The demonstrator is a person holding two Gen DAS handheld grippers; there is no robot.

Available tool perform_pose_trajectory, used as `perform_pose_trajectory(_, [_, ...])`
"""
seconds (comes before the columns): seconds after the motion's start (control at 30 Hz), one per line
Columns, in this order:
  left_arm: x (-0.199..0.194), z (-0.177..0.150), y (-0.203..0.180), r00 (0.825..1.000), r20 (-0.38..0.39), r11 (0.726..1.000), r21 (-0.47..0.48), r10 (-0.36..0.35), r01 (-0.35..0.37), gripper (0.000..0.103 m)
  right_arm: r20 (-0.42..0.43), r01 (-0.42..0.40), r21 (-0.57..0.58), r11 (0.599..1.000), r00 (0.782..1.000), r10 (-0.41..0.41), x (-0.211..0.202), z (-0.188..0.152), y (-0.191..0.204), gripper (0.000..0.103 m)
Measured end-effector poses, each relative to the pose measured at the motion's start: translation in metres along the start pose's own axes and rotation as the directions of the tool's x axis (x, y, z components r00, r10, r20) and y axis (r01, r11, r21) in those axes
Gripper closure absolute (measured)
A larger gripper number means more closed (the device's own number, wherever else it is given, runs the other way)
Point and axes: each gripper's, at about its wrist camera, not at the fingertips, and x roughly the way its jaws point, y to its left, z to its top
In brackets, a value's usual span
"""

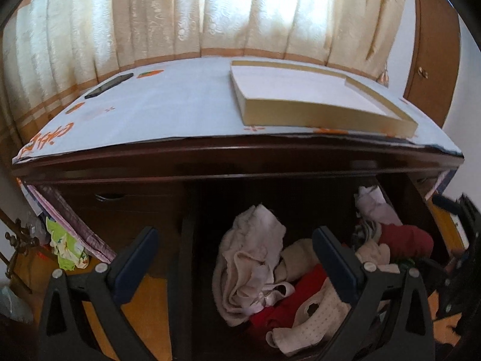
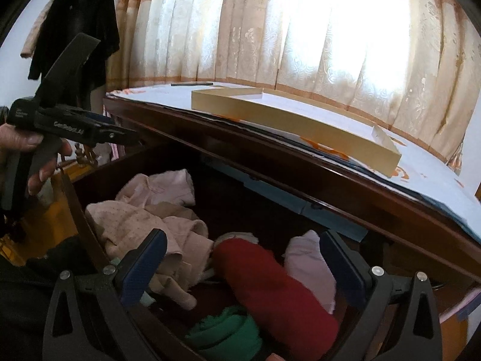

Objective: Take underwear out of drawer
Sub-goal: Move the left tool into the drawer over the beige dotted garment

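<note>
The dark wooden drawer [image 1: 188, 270] stands pulled out and is full of loose underwear. In the left wrist view a pale pink bundle [image 1: 249, 267] lies in the middle, red cloth [image 1: 300, 294] and a dotted beige piece [image 1: 315, 328] beside it. My left gripper [image 1: 237, 240] hovers open above them, empty. In the right wrist view a red roll [image 2: 276, 288], a white piece [image 2: 312, 267], green cloth [image 2: 225, 334] and pink pieces [image 2: 141, 225] fill the drawer [image 2: 81, 219]. My right gripper [image 2: 243, 255] is open just over the red roll. The left gripper [image 2: 90, 129] shows at the left, held by a hand.
The dresser top [image 1: 168, 105] carries a shallow beige box [image 1: 303, 96] and a dark phone [image 1: 108, 85], with curtains [image 1: 210, 15] behind. Black clothes [image 2: 78, 30] hang at the left wall. A wardrobe door [image 1: 433, 51] stands at the right.
</note>
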Motion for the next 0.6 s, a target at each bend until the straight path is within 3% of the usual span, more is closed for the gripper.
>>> perform_pose_trajectory(0.27, [0.007, -0.003, -0.013, 0.998, -0.044, 0.998, 0.050, -0.033, 0.036, 0.000, -0.132, 0.016, -0.036, 0.999, 0.991, -0.021, 0.014, 0.004, -0.021, 0.001])
perform_pose_trajectory(0.4, [0.008, -0.003, -0.017, 0.996, -0.062, 0.996, 0.056, -0.060, 0.064, 0.000, -0.247, -0.040, -0.003, 0.999, 0.968, 0.038, 0.031, 0.000, -0.032, 0.001])
perform_pose_trajectory(0.6, [0.012, -0.004, -0.023, 0.989, -0.095, 0.990, 0.072, -0.110, 0.117, 0.000, -0.350, -0.098, 0.009, 0.995, 0.932, 0.095, 0.050, -0.003, -0.037, 0.002])
